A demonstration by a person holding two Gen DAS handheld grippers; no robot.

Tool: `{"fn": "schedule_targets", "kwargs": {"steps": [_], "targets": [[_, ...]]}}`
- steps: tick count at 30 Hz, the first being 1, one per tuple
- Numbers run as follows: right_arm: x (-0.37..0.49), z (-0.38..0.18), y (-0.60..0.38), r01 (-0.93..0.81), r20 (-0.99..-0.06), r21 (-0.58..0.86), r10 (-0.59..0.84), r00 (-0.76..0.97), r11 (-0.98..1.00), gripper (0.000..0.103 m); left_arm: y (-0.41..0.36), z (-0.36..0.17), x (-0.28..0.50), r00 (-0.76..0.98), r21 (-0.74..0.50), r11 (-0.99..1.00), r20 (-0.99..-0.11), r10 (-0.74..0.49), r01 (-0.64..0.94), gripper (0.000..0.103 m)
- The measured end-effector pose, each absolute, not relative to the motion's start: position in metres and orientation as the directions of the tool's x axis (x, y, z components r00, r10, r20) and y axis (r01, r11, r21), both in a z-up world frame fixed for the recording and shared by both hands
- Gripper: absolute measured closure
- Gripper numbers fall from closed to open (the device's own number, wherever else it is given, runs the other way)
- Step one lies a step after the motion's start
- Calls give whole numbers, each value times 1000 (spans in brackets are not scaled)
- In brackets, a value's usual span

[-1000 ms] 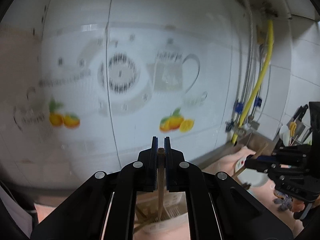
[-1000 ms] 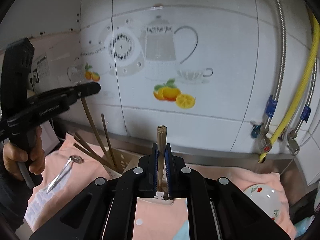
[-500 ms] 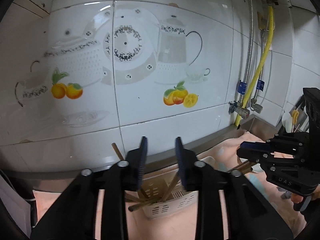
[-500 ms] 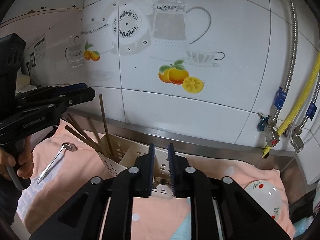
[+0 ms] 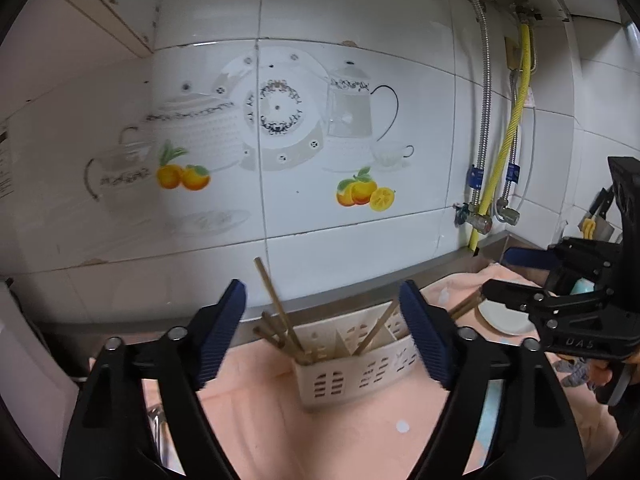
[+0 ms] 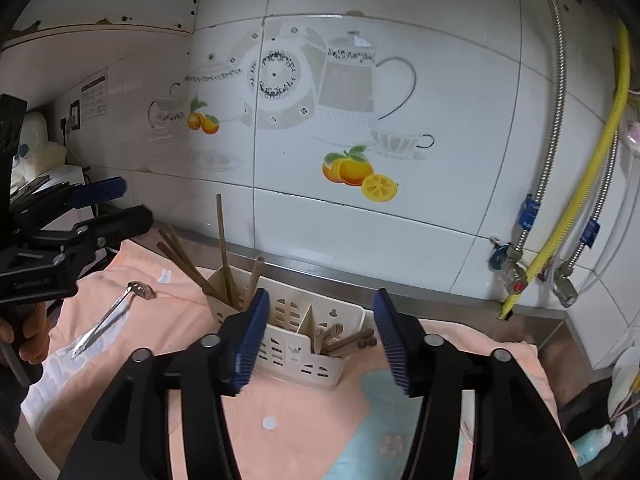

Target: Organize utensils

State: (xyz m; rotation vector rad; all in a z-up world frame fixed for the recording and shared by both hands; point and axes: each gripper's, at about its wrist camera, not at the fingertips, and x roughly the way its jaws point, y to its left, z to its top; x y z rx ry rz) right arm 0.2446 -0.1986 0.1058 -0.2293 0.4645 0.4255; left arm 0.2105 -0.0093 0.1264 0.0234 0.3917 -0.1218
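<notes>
Both claws, left claw [image 5: 322, 334] and right claw [image 6: 318, 338], have just been opening, empty, above the cutlery caddy [image 6: 296, 344]; the next move is fetching the spoon [image 6: 114, 316] lying left of it.

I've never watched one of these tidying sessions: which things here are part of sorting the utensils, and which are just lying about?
Part of the job:
- utensil caddy
- chopsticks standing in its left compartment
- wooden utensils in its right compartment
- metal spoon lying on the cloth
- left gripper and right gripper, both open

Just lying about:
- peach cloth
- small plate
- yellow hose

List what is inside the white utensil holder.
In the utensil holder: upright chopsticks in its left compartment, wooden utensils lying low in its right. Their lower ends are hidden by the walls.
</notes>
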Motion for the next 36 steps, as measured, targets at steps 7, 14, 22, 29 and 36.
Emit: {"fn": "schedule_targets", "kwargs": {"steps": [7,14,22,29,36], "targets": [[210,102,-205,-421,-446,-136,324,834,897,28,-5,115,176,922,3,995,-375,-93,101,5],[177,89,-206,-404,-433,-148,309,847,903,13,-3,98,144,917,11,996,-391,-73,84,5],[144,71,-205,-395,-430,-134,306,849,909,9,6,80,113,911,-4,999,-409,-48,50,5],[122,53,-201,-379,-441,-134,287,851,916,8,11,65,92,903,-38,999,-428,-43,30,5],[108,37,-198,-366,-451,-134,272,850,921,7,18,50,80,892,-72,997,-449,-40,9,5]]}}
